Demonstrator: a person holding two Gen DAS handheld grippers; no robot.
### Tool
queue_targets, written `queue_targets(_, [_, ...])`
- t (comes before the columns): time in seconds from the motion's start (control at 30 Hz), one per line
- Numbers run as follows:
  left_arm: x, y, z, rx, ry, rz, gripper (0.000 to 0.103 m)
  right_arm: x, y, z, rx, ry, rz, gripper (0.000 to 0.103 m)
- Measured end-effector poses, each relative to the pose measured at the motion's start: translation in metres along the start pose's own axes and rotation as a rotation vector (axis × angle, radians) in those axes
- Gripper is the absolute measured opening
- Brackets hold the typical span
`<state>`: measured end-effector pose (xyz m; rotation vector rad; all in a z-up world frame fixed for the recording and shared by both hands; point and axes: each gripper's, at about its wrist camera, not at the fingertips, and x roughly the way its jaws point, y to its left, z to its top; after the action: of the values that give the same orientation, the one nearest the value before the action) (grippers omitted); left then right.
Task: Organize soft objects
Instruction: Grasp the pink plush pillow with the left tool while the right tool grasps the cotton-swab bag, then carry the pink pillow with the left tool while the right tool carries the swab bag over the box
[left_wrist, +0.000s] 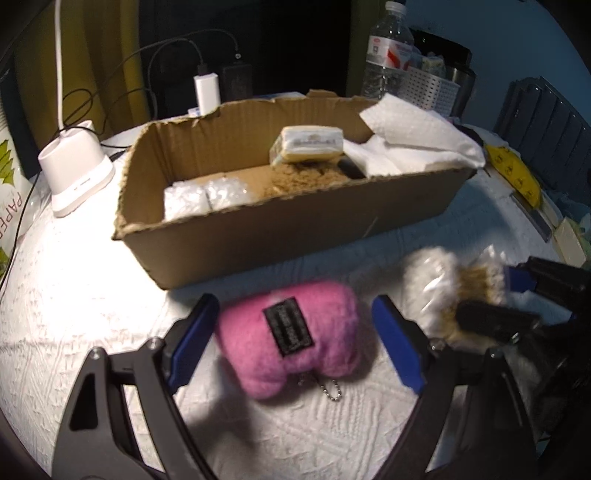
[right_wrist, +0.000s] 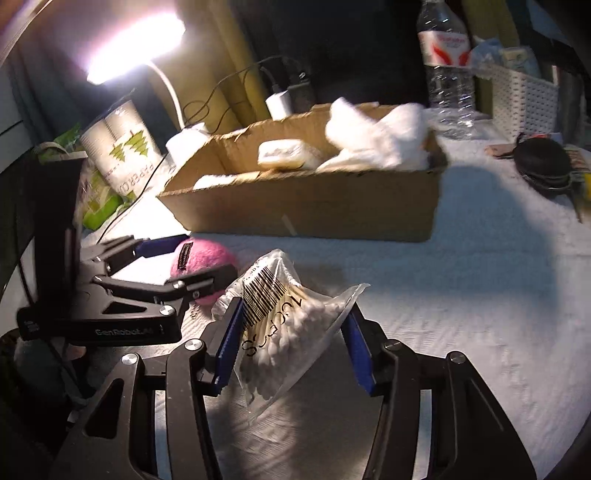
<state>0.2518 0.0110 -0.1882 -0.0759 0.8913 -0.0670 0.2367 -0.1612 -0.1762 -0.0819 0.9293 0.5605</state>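
Note:
A pink plush toy (left_wrist: 291, 341) with a black label and a ball chain lies on the white textured cloth, between the open fingers of my left gripper (left_wrist: 295, 339); the pads stand apart from it on both sides. It also shows in the right wrist view (right_wrist: 201, 258). My right gripper (right_wrist: 291, 350) is shut on a clear bag of cotton swabs (right_wrist: 280, 325) with a barcode; that bag shows at the right in the left wrist view (left_wrist: 450, 291). A cardboard box (left_wrist: 295, 221) stands behind, holding a sponge pack (left_wrist: 308, 144), white packets (left_wrist: 203, 195) and white tissue (left_wrist: 406, 144).
A white lamp base (left_wrist: 74, 177) and chargers with cables stand left of the box. A water bottle (right_wrist: 447, 62) and a white basket (right_wrist: 521, 92) are at the back right. A black pouch (right_wrist: 543, 162) lies at the right. A paper-cup pack (right_wrist: 118, 147) is at the left.

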Motion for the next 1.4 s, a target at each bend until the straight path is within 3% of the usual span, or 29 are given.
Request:
queue_targets(0.07, [0.003,0.000,0.000,0.000,0.016,-0.007,0.070,-0.007,-0.003,0.002,0.004,-0.017,-0.015,0.054])
queue_targets(0.17, [-0.001,0.000,-0.001,-0.001,0.001,-0.024,0.068,-0.021,-0.007,0.006,0.004,-0.047,-0.031,0.054])
queue_targets(0.5, [-0.046,0.000,0.011,0.004,-0.110,-0.037,0.068,-0.055,-0.006,0.035,-0.036,-0.140,-0.071,0.054])
queue_targets(0.9, [-0.088,0.008,0.042,0.006,-0.232,-0.037,0.068,-0.065,0.001,0.065,-0.088,-0.183,-0.082,0.054])
queue_targets(1.4, [-0.070,0.030,0.088,-0.012,-0.283,-0.002,0.068,-0.037,-0.019,0.106,-0.124,-0.182,-0.114,0.055])
